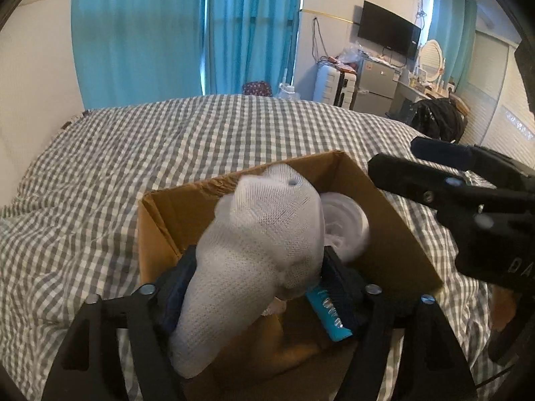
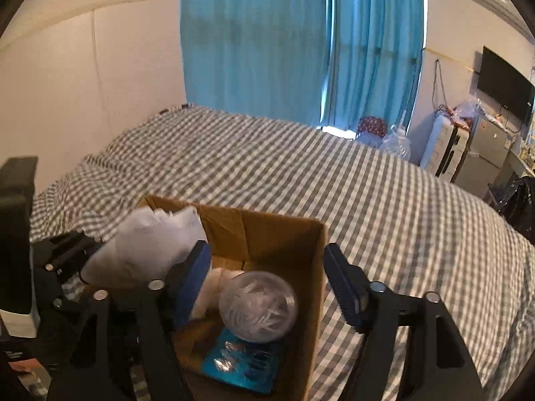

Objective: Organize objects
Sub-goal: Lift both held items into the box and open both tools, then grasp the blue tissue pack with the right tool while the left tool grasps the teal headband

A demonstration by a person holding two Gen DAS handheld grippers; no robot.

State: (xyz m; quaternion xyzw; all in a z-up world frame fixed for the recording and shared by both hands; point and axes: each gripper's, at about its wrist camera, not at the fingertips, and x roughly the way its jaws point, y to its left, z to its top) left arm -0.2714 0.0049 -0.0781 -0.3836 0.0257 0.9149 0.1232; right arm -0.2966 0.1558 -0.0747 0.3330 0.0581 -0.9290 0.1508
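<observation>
An open cardboard box (image 1: pixel 398 234) stands on the checked bed; it also shows in the right wrist view (image 2: pixel 314 267). My left gripper (image 1: pixel 257 277) is shut on a white mesh sock (image 1: pixel 254 244) and holds it over the box; the sock also shows in the right wrist view (image 2: pixel 150 244). Inside the box lie a clear round tub of white items (image 2: pixel 257 307), a teal packet (image 2: pixel 240 364) and a pale item (image 2: pixel 214 287). My right gripper (image 2: pixel 271 287) is open and empty, its jaws straddling the box's right wall. It shows in the left wrist view (image 1: pixel 434 173) to the right of the box.
The grey-and-white checked bed cover (image 2: pixel 367 200) spreads all around the box. Teal curtains (image 2: pixel 254 40) hang behind the bed. A suitcase (image 1: pixel 331 87), a small fridge (image 1: pixel 376 87), a wall television (image 1: pixel 388 31) and a desk with a mirror stand at the far right.
</observation>
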